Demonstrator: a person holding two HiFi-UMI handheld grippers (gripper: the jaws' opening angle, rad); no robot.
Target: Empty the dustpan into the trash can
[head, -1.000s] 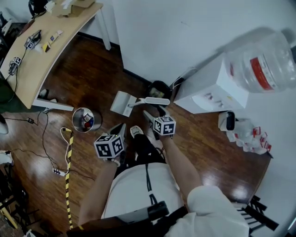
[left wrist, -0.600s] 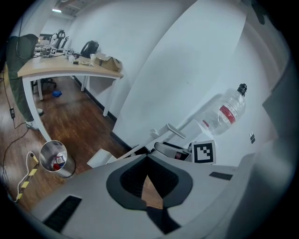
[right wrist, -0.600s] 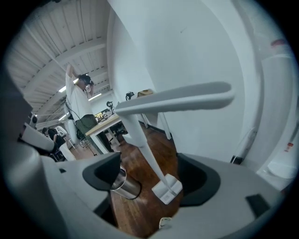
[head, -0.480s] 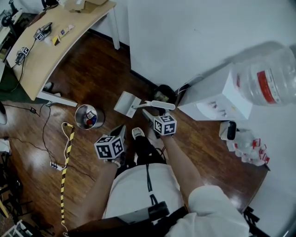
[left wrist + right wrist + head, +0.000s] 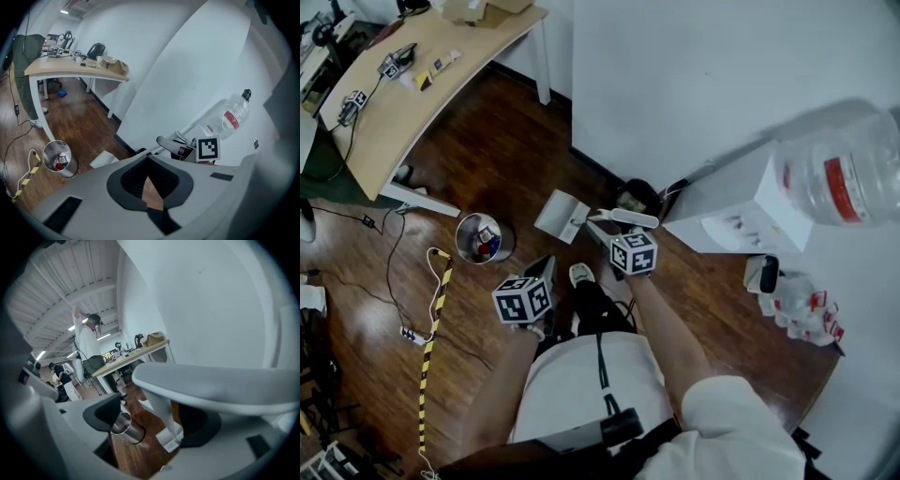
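I am at the pick-up step, and I judge nothing is lifted yet. The dustpan (image 5: 562, 215) seems to rest on the floor (image 5: 487, 159) at the foot of the wall's corner, its long handle (image 5: 624, 217) rising to the right of the pan, towards me. My right tongs (image 5: 151, 417) are open and set around the thin stem (image 5: 162, 414) under that handle. The stem runs close by one pad and the other pad is well apart from it, so there is no grip. My left tongs (image 5: 148, 162) are closed at the tips with nothing between them, held low in front of me, away from the pan. The trash can (image 5: 484, 239) stands on the floor left of the dustpan, near but apart, between it and the worktop (image 5: 403, 103) leg, with some rubbish already inside. Next I need to close the right tongs firmly on the stem, lift the pan level so nothing spills, carry it left over the can's rim and tip it
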